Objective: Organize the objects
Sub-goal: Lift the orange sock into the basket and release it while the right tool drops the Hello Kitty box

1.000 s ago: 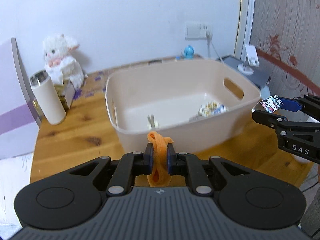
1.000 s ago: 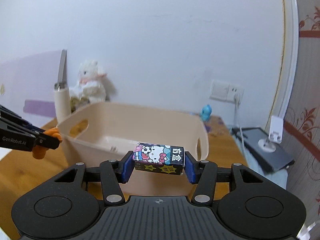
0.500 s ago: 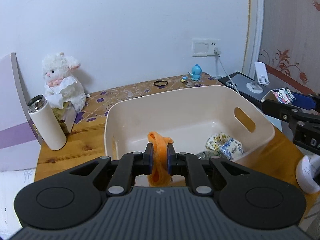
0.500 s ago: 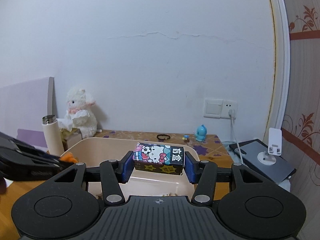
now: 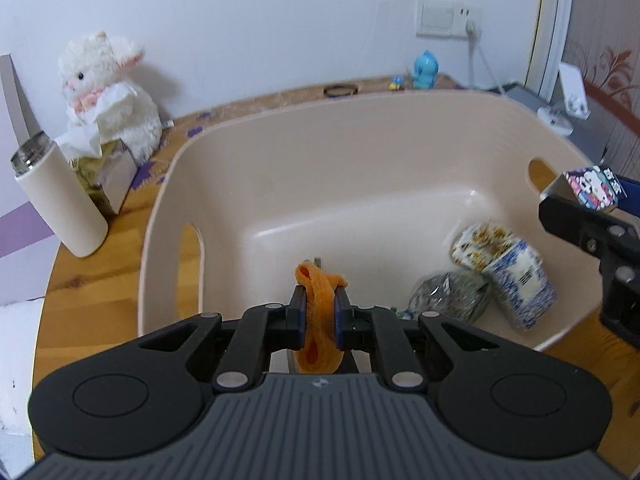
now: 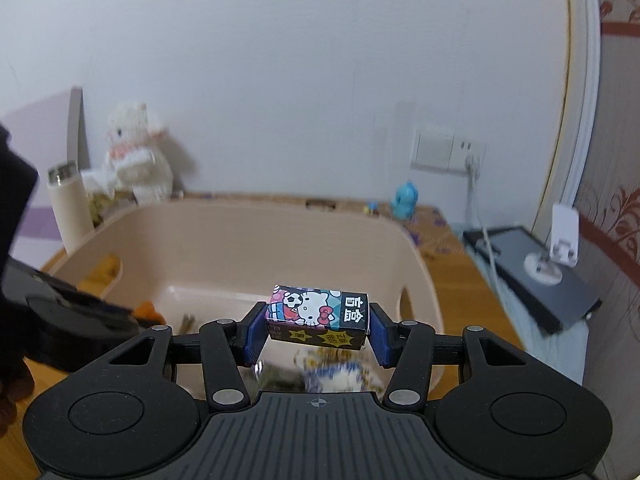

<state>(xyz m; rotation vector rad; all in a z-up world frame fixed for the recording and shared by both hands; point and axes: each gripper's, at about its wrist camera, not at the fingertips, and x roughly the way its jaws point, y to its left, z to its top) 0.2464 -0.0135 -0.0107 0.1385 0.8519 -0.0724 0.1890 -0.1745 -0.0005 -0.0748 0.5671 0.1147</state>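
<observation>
Wooden table, beige tub partly filled: two packets inside. Left gripper jaws clamp orange cloth, right gripper jaws grip cartoon box; both over tub, unreleased.

Tub: sitting on the table, mid-scene.
In tub: packets lying at its right end.
Left of tub: flask standing, plush toy sitting behind it.
Behind tub: figurine standing by the wall.
</observation>
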